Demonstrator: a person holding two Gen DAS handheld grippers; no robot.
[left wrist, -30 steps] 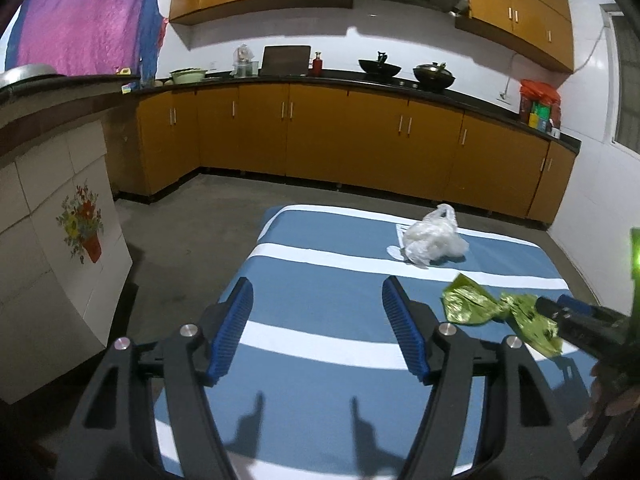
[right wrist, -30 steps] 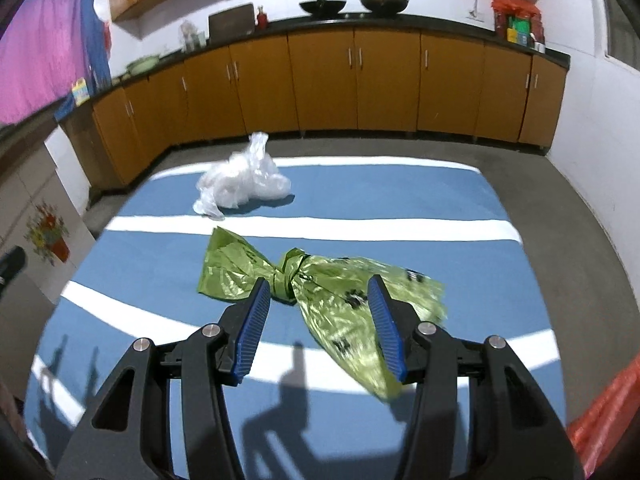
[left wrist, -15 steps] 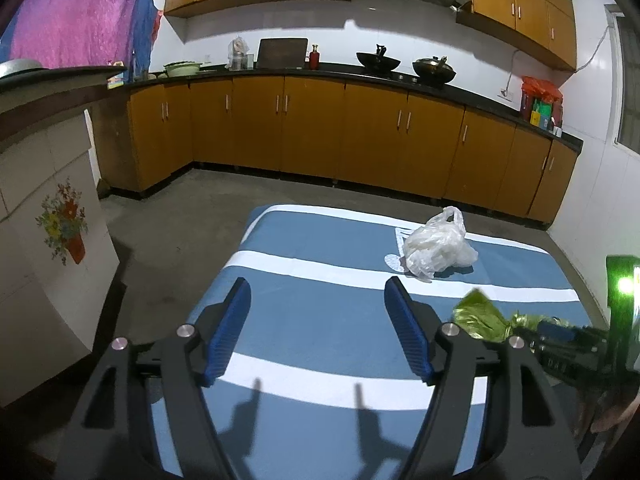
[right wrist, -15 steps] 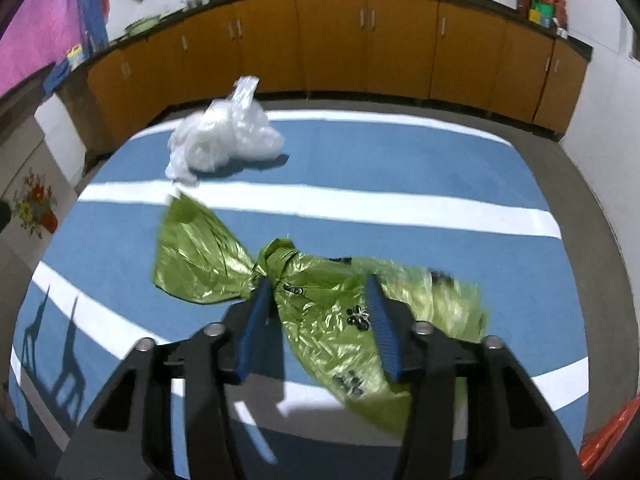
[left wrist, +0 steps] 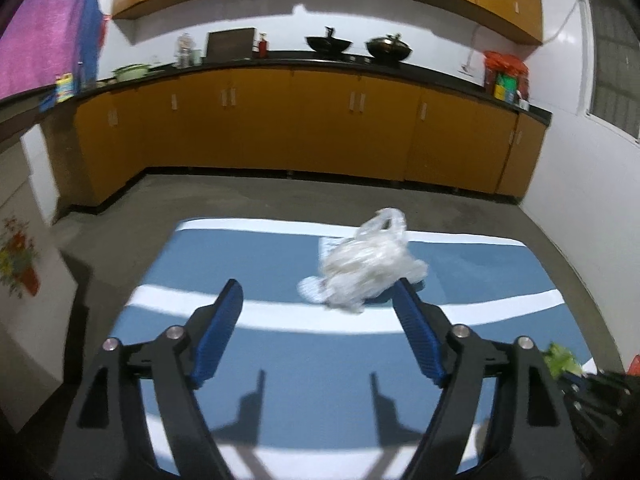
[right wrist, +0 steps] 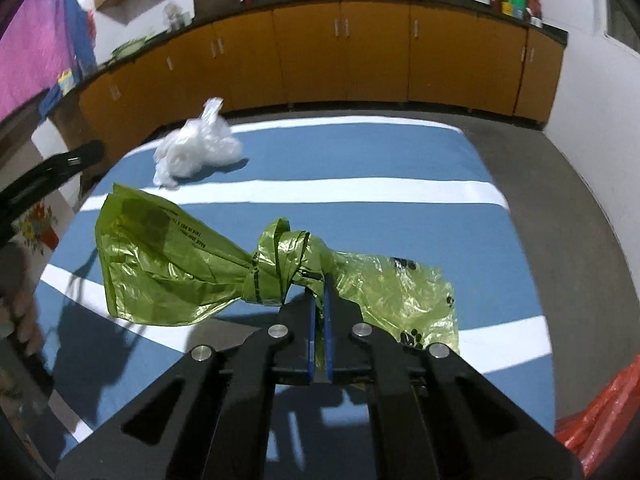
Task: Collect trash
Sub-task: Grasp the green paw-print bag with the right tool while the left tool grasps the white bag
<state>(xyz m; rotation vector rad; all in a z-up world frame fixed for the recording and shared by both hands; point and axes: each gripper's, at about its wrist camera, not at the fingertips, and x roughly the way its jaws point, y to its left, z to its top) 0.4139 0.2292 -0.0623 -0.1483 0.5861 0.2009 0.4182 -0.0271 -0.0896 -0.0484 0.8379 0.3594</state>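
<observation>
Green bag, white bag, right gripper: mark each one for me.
green bag [right wrist: 168, 264], right wrist view, on the crumpled left half.
white bag [right wrist: 198, 150], right wrist view, on the bunched middle.
right gripper [right wrist: 317, 300], right wrist view, between the fingertips shut on the green bag.

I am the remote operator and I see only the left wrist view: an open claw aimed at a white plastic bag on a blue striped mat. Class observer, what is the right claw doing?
Observer: The right claw is shut on the green bag, pinching it beside its knot.
Operator: Is that bag lying on the mat?
Observer: Its left half looks lifted, casting a shadow on the mat.
Operator: Anything else nearby?
Observer: Orange-red plastic shows at the lower right edge.
</observation>
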